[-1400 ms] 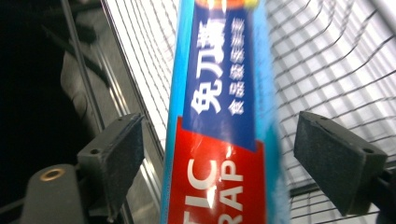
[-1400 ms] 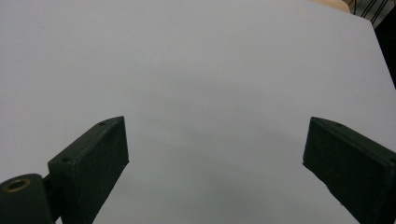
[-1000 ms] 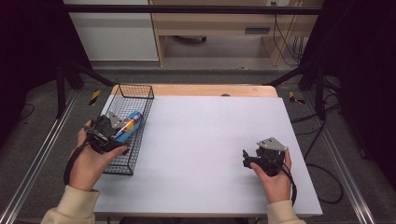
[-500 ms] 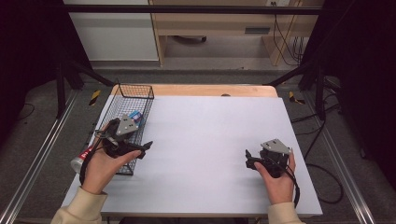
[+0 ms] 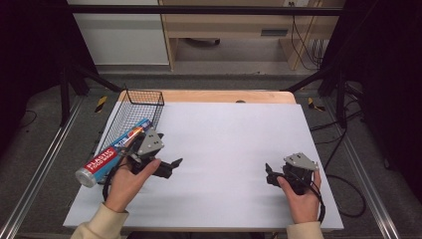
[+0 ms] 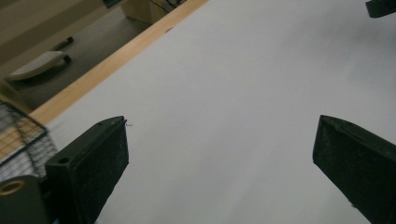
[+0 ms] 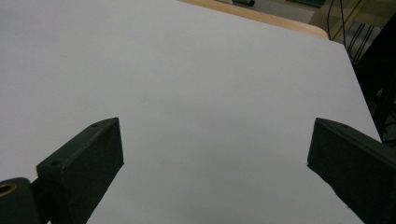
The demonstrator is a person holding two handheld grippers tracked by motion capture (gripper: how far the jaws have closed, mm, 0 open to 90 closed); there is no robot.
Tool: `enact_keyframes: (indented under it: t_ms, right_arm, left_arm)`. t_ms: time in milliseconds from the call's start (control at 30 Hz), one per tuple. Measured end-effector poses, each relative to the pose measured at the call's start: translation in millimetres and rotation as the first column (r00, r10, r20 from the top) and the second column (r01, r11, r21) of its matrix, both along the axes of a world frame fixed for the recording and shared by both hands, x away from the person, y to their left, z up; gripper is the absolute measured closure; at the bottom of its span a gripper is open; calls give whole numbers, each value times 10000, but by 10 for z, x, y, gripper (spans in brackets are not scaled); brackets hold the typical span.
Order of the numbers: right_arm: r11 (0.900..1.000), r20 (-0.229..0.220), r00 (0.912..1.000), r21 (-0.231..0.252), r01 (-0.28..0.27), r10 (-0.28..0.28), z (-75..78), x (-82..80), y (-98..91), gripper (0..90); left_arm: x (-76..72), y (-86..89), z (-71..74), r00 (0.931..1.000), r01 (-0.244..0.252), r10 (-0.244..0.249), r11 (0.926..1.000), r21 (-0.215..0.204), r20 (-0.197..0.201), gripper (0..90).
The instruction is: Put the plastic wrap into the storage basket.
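Note:
A roll of plastic food wrap point(image 5: 110, 155) with a red and blue label lies slanted in the black wire basket point(image 5: 143, 97) at the table's left edge. Its near end pokes out past the basket's front left side. My left gripper point(image 5: 173, 168) is just right of the basket over the white table top point(image 5: 224, 134), pointing right. Its jaws have just been opening and stand wide with nothing between them point(image 6: 219, 154). My right gripper point(image 5: 268, 175) rests low near the front right of the table. It points left, open and empty point(image 7: 215, 154).
A strip of wooden table edge point(image 5: 224, 96) runs along the far side. Cables point(image 5: 348, 199) trail off the right side of the table. Metal rails point(image 5: 30, 184) flank the table on the floor. The right gripper's tip point(image 6: 380, 7) shows far off in the left gripper view.
My left gripper has let go of the wrap roll, left it in the basket and moved right and nearer over the table, its jaws wider. The right hand has stayed put.

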State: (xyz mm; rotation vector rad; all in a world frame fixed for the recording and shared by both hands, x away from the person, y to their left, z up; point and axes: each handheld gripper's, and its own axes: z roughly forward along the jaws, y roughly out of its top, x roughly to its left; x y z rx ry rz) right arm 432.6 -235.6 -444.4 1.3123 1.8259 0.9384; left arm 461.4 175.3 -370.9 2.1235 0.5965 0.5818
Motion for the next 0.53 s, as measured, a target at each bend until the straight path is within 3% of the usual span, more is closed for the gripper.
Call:
enact_keyframes:
  t_ms: [33,100,167,200,267,333,400,433,533]
  right_arm:
    - [9999,-48,9999,72,138,-138,-17,-35,-34,60]
    - [9997,17,9999,169,156,-156,-39,-75,-79,71]
    - [9996,66,9998,213,185,-186,-72,-103,-137,71]
    - [9996,66,9998,213,185,-186,-72,-103,-137,71]
    - [9988,10,9993,339,367,-368,-149,-109,-227,67]
    - [9984,-8,9991,396,414,-414,-171,-105,-251,60]
    - [9983,-305,9983,287,514,-505,-242,-83,-275,56]
    - [9984,-492,9975,217,526,-514,-267,-75,-275,57]
    - [9977,-791,9958,466,500,-462,-304,-63,-272,56]
  left_arm:
    - [-8,-99,-133,9996,262,-265,9993,-264,-112,38]
    - [-18,-153,-204,9991,386,-390,9988,-316,-143,42]
    - [-51,-265,-420,9988,499,-499,9987,-102,13,43]
    - [-51,-265,-420,9988,499,-499,9987,-102,13,47]
    - [-80,-275,-602,9976,658,-657,9978,-68,231,49]
    - [-92,-272,-638,9964,820,-818,9965,-133,202,49]
    - [-117,-234,-667,9959,901,-896,9952,-368,156,47]
    - [-151,-193,-696,9967,784,-768,9947,-666,266,48]
    - [-185,-159,-716,9971,750,-740,9951,-651,166,45]
